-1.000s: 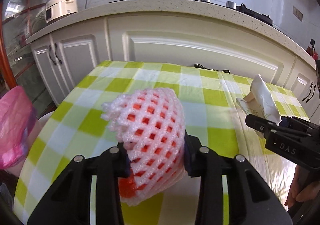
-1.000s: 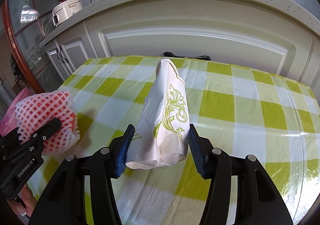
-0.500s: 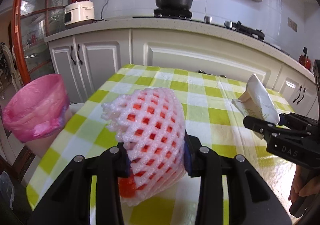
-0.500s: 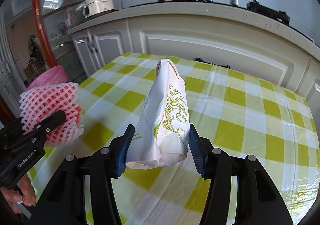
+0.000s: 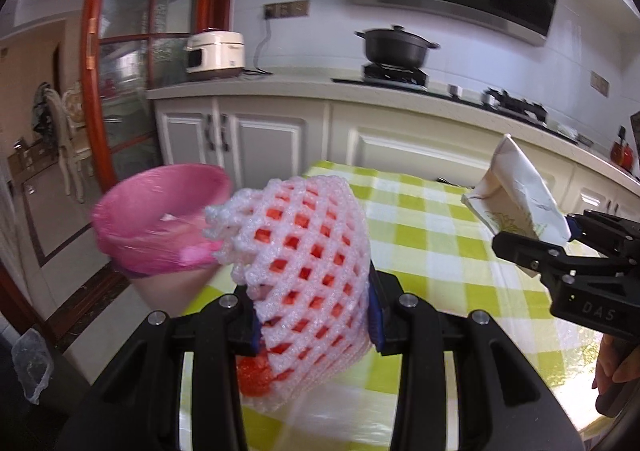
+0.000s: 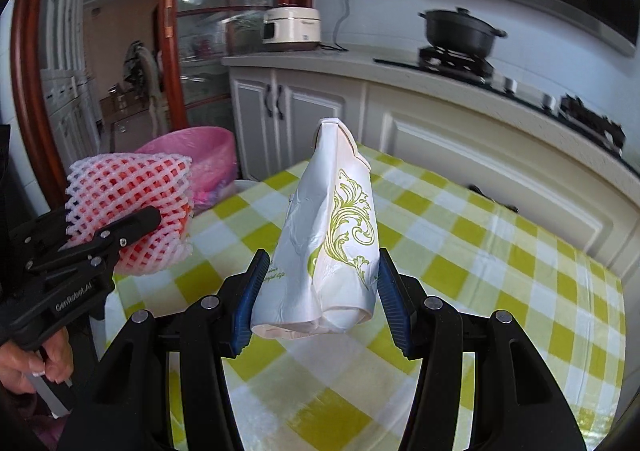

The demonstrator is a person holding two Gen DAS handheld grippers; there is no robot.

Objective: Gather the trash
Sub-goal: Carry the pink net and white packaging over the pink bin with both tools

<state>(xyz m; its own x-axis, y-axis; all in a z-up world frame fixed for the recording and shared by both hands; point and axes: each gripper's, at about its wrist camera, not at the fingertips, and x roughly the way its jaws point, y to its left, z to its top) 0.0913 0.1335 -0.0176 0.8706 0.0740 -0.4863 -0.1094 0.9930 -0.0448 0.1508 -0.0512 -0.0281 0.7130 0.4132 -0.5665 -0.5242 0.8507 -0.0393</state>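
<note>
My left gripper (image 5: 312,315) is shut on a pink-white foam fruit net (image 5: 308,267) with something red inside, held above the table's left edge. It also shows in the right wrist view (image 6: 128,211). My right gripper (image 6: 320,291) is shut on a crushed white paper cup (image 6: 332,243) with a green pattern, held over the table; the cup also shows in the left wrist view (image 5: 516,199). A bin lined with a pink bag (image 5: 160,219) stands just beyond the table's left edge, also in the right wrist view (image 6: 200,159).
The table wears a green and white checked cloth (image 6: 480,259). White kitchen cabinets (image 5: 280,139) run behind it, with a rice cooker (image 5: 216,55) and a black pot (image 5: 396,47) on the counter. A glass door with a red frame (image 5: 120,71) stands at left.
Both grippers have risen and swung left with their loads. The pink-lined bin has come closer and now sits just ahead of the foam net.
</note>
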